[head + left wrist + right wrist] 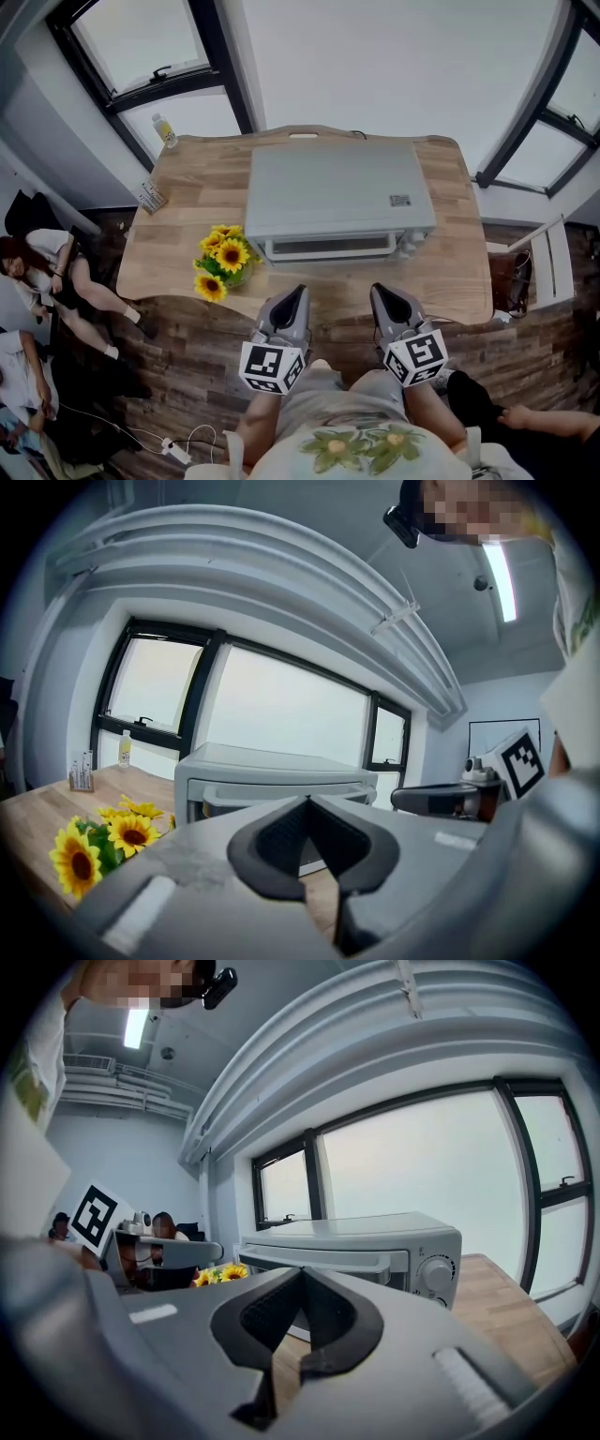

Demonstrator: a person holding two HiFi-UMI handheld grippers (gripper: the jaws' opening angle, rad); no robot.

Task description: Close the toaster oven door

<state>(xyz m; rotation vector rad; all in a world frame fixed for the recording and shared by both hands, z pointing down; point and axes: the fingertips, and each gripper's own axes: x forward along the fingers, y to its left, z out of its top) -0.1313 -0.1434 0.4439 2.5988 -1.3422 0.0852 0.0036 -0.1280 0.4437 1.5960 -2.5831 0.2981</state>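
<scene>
1. Toaster oven (333, 192) sits mid-counter (459, 272), front facing the person holding the tools.
2. Door (328, 247) stands upright against the oven front, with the handle (323, 1262) running along its top edge. Can't tell if it is fully seated.
3. Left tool (296, 292): jaws pressed fully together with nothing between them. Tip is at the counter's near edge, pointing at the left part of the oven front, clear of the door.
4. Right tool (382, 292): jaws also fully together and holding nothing. Tip is at the near edge, pointing at the right part of the front, clear of the door.
5. The two tools are side by side, apart from each other.
6. Knob (436, 1274) is on the oven's right end, beside the door.
7. Sunflowers (223, 261) are on the counter just beside the oven's front left corner.
8. Bottle (165, 131) stands at the counter's far left corner by the window.
</scene>
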